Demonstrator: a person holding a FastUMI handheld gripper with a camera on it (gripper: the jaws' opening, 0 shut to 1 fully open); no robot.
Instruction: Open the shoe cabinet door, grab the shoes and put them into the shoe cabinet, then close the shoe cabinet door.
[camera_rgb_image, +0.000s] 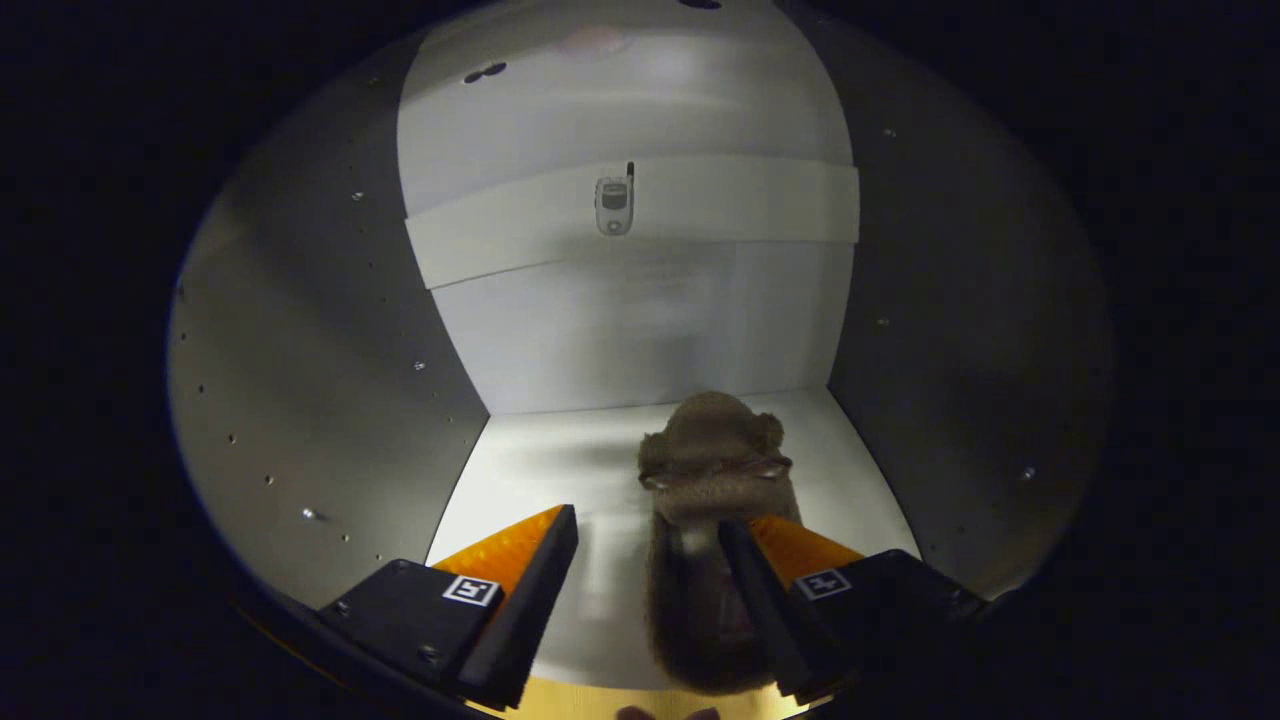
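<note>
While gripper (648, 540) gapes, slipper (712, 470) rests on cabinet floor (540, 470) — pale walls.

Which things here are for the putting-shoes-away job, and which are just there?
For the job:
- slipper, fuzzy and brown, on the cabinet floor between the jaws
- cabinet, seen from inside
- gripper, jaws open, not pressing the slipper

Just there:
- phone picture on the back wall
- paper strip across the back wall
</note>
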